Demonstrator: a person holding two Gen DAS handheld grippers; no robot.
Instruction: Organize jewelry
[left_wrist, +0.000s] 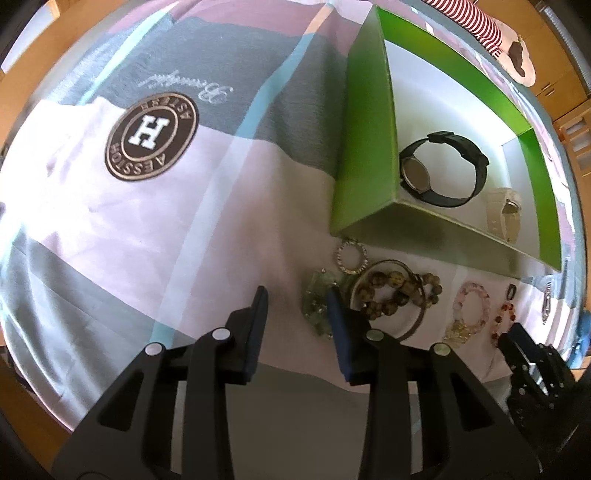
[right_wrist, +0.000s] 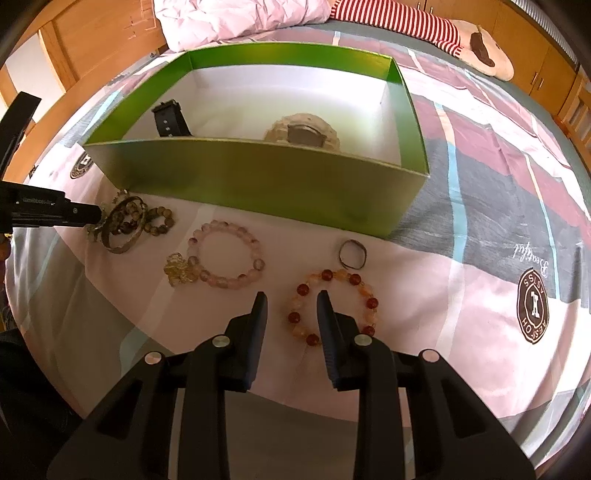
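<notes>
A green box lies on the bed and holds a black watch and a cream watch. My left gripper is open and empty, its right finger over a green stone bracelet. Beside it lie a brown bead bracelet, a metal bangle and a sparkly ring. My right gripper is open and empty, its right finger over a red-orange bead bracelet. A pink bead bracelet and a dark ring lie nearby.
The patterned bedsheet covers the bed. A striped plush toy lies at the far end. Wooden cabinets stand behind. The left gripper shows in the right wrist view at the left edge.
</notes>
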